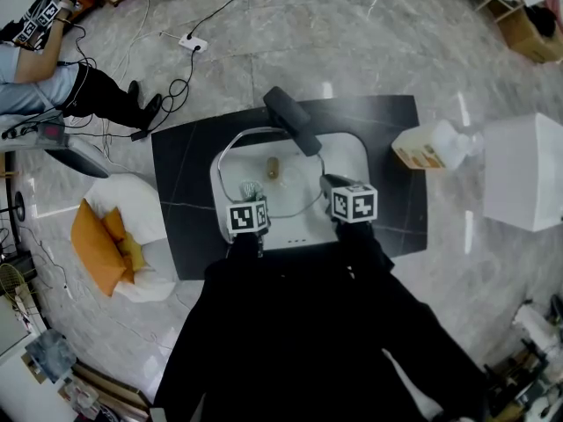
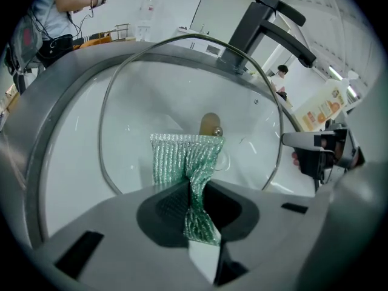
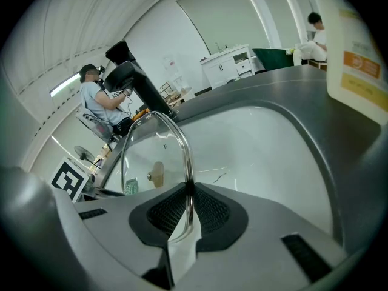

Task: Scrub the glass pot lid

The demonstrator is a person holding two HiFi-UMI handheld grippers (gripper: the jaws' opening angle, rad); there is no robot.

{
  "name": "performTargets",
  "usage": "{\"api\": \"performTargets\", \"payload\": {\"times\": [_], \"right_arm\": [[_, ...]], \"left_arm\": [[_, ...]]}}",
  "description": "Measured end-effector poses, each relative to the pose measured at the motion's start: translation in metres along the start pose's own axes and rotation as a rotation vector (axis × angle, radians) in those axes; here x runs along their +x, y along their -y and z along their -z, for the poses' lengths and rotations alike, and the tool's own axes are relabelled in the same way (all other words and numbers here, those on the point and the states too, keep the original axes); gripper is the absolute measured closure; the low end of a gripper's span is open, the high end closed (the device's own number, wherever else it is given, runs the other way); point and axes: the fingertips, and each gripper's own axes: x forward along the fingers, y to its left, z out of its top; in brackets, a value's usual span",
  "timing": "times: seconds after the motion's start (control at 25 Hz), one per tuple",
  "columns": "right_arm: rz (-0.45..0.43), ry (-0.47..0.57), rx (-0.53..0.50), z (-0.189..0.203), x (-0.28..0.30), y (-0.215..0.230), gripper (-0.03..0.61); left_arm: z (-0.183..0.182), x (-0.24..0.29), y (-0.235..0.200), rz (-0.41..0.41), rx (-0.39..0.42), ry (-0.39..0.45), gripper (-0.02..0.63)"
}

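Ok, status per view.

Left gripper view: left gripper is clenched on a green mesh scrubber, which fans out past the jaw tips toward the glass lid. I can't tell from this view whether the scrubber touches the glass. The lid's tan knob sits just above the scrubber. The black faucet rises behind the lid's rim.

Right gripper view: right gripper has its jaws clamped on the lid's metal rim. The lid stands on edge over the white basin. This grip is barely readable from the head camera and not visible at all from the left gripper. The scrubber shows here only as a small green patch low on the lid's far side, beside the left gripper's marker cube.

Head view adds layout only. The basin is set in a dark counter, and both grippers are at its near edge with the lid between them. A white and orange bottle sits at the counter's right end, and the right gripper view shows it close at its right. A seated person is at far left and a white box at far right.
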Motion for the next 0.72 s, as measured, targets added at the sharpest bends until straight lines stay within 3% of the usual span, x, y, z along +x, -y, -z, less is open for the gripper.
{"api": "performTargets", "payload": {"times": [0.72], "right_arm": [[0.002,0.0,0.004,0.0,0.0,0.0,0.535]], "left_arm": [[-0.001,0.013,0.034,0.07,0.022,-0.03,0.551]]}}
